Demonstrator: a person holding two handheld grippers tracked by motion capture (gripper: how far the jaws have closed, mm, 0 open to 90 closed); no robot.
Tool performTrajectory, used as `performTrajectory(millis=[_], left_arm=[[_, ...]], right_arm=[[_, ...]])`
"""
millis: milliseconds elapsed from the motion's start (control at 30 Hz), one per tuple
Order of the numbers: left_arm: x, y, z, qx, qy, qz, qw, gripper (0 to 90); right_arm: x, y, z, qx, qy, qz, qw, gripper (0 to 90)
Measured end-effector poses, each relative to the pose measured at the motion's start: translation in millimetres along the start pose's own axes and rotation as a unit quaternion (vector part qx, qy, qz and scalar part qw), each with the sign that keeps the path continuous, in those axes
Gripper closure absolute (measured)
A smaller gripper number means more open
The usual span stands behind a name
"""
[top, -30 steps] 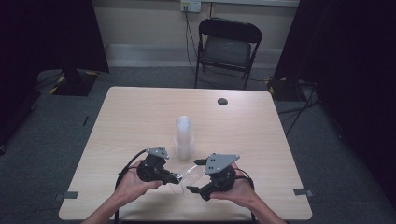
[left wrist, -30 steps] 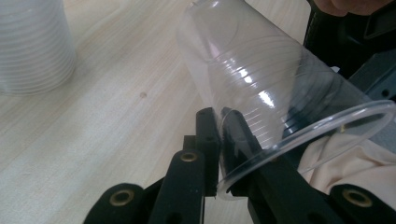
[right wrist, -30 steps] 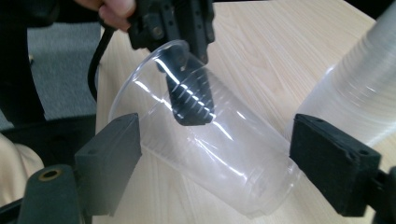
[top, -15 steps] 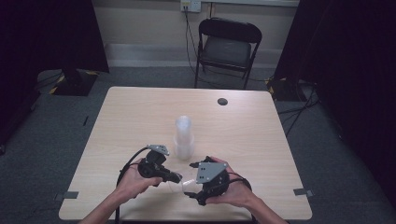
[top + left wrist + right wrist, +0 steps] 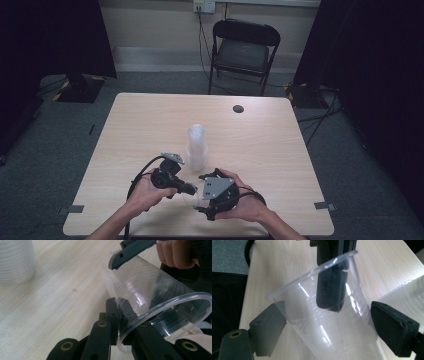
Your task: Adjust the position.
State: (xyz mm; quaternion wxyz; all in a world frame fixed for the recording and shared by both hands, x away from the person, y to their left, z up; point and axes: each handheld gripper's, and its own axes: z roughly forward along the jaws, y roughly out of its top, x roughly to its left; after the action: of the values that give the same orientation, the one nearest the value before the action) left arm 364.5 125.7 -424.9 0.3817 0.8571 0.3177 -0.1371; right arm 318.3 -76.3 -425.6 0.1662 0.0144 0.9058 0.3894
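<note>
Clear plastic cup point(image 5: 150, 302) lies tilted just above the near tabletop point(image 5: 280, 135) between the two hands, its rim clamped in the left gripper point(image 5: 189, 189) jaws, one jaw inside the wall. Its long axis runs from that rim toward the right gripper point(image 5: 332, 327), whose jaws stand apart at nine and three o'clock of the cup's body. Behind, at twelve o'clock, stands the cup stack point(image 5: 197, 145).
</note>
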Motion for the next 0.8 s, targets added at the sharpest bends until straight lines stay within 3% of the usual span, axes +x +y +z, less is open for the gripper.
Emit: performTrajectory(millis=[200,333,500,633,700,800], left_arm=[[-2.7,4.6,6.5,0.009,0.009,-0.005,0.9999,86.5],[-3.3,5.4,5.4,-0.006,0.022,-0.016,0.9996,86.1],[-3.1,6.8,4.9,-0.02,0.021,-0.02,0.9994,83.1],[-3.6,7.7,5.5,-0.031,0.041,-0.014,0.9986,78.5],[-3.0,7.9,4.9,-0.036,0.03,-0.01,0.9988,77.4],[-3.5,7.7,3.9,-0.042,0.031,-0.01,0.9986,75.7]], right_arm=[[4.9,-0.7,2.4,0.004,-0.009,-0.01,0.9999,18.6],[4.2,-3.4,0.7,-0.004,-0.019,-0.006,0.9998,23.3],[2.1,-5.8,-2.0,-0.014,-0.028,0.005,0.9995,25.4],[1.0,-7.0,-3.3,-0.016,-0.031,0.01,0.9993,25.7],[-0.2,-7.4,-4.8,-0.02,-0.035,0.017,0.999,26.1],[-2.5,-9.4,-6.4,-0.026,-0.037,0.026,0.9986,26.3]])
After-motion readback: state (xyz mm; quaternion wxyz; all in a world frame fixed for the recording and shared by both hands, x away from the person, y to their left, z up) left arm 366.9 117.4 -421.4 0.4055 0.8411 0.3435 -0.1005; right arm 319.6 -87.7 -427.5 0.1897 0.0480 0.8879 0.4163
